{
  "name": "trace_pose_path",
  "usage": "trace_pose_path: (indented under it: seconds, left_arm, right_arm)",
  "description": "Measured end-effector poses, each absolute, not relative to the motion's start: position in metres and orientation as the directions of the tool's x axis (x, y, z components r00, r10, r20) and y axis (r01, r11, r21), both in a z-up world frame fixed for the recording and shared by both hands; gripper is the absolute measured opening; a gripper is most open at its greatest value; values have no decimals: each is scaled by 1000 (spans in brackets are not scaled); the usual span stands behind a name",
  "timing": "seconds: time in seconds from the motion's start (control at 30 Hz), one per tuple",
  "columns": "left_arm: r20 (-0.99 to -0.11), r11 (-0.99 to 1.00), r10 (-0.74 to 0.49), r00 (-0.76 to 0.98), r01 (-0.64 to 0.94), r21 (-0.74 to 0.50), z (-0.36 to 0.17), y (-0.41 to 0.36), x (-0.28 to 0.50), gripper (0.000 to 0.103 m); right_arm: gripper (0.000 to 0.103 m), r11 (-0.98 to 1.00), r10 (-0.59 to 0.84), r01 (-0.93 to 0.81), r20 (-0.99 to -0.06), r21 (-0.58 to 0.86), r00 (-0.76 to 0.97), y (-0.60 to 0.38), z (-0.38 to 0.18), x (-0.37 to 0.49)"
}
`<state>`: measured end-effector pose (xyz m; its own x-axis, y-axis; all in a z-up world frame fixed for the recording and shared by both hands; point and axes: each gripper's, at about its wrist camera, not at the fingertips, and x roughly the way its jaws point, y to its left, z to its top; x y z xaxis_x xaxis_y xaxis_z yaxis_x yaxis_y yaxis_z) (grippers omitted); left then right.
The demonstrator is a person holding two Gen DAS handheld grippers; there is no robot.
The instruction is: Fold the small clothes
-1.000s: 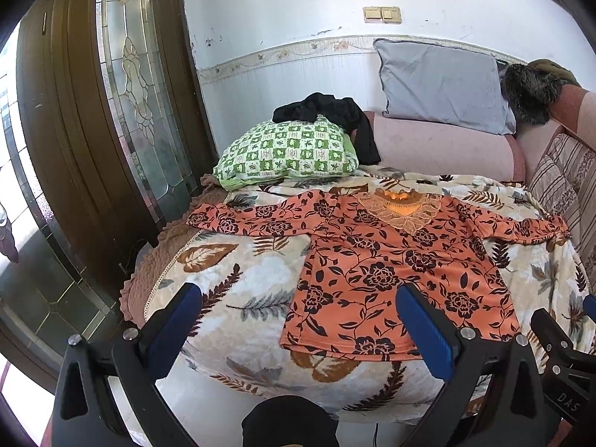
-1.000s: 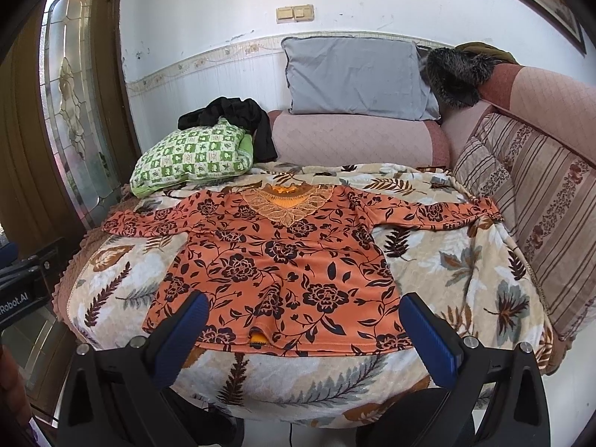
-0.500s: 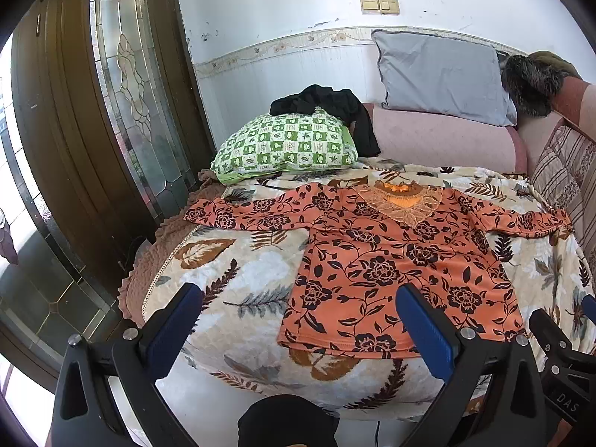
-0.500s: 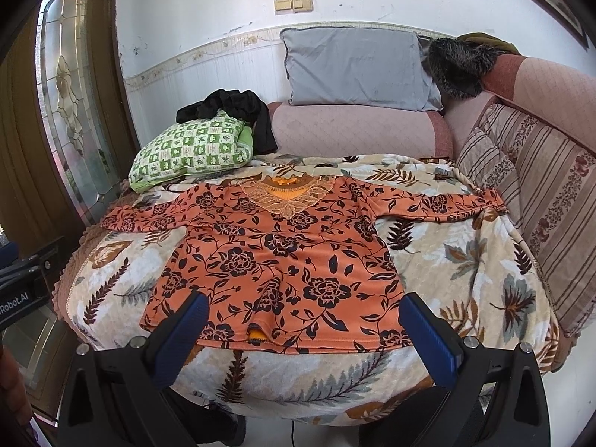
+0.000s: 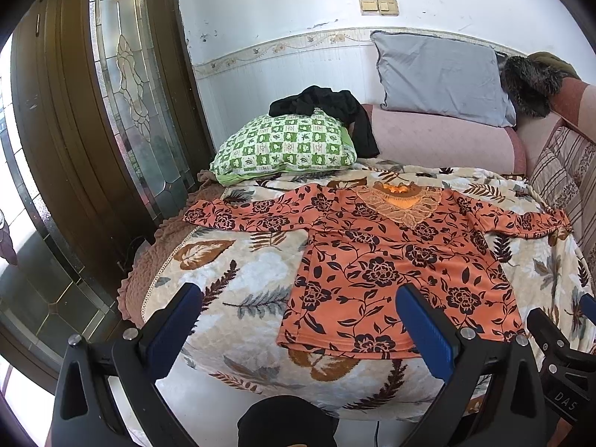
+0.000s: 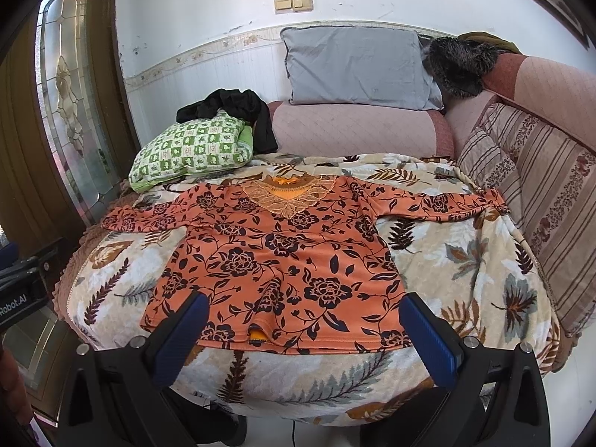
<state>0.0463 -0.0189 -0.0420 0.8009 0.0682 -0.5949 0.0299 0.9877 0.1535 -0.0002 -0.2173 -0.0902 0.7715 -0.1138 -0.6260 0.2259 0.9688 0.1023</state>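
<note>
An orange long-sleeved top with black flowers point(image 5: 391, 260) point(image 6: 283, 257) lies flat on a leaf-patterned blanket point(image 5: 238, 272) point(image 6: 465, 260), sleeves spread to both sides, lace neckline at the far end. My left gripper point(image 5: 298, 301) hovers open in front of the hem's left corner, short of the cloth. Open as well, my right gripper point(image 6: 303, 307) hangs over the middle of the hem, its blue fingers point(image 6: 428, 339) spanning most of the top's width. Neither holds anything.
A green checked pillow point(image 5: 287, 145) point(image 6: 193, 149) with a black garment point(image 5: 335, 108) on it lies at the blanket's far left. Behind are a pink sofa point(image 6: 354, 130), a grey cushion point(image 6: 357, 67) and striped cushions point(image 6: 540, 193). A wooden glass-panelled door point(image 5: 111, 111) stands left.
Both grippers have risen and tilted slightly, so the top and bed sit lower in both views. The top has not moved. Both grippers stay open.
</note>
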Motion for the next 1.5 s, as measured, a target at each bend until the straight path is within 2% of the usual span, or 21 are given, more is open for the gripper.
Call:
trace_pose_path:
  seconds: [0.6, 1.0, 1.1, 1.23, 1.33, 1.5]
  left_arm:
    - [-603, 987, 73, 794, 31, 160, -45, -19, 48, 103]
    - [-638, 982, 94, 764, 35, 186, -59, -37, 90, 103]
    - [-660, 985, 64, 748, 57, 161, -69, -46, 112, 103]
    - [-752, 988, -63, 657, 146, 45, -106, -74, 171, 103]
    - [-802, 983, -118, 585, 185, -10, -147, -112, 224, 103]
    - [-853, 984, -130, 505, 173, -47, -215, -177, 304, 103]
  right_arm:
    - [103, 970, -106, 220, -638, 102, 763, -214, -97, 5]
    - [103, 953, -121, 274, -669, 127, 733, -246, -114, 33]
    - [103, 947, -127, 291, -673, 136, 729, -263, -120, 45]
    - [103, 920, -84, 320, -683, 227, 726, -313, -136, 69]
    - [103, 860, -26, 363, -678, 360, 735, -383, -161, 94]
    - [103, 638, 58, 427, -592, 641, 804, -514, -221, 135]
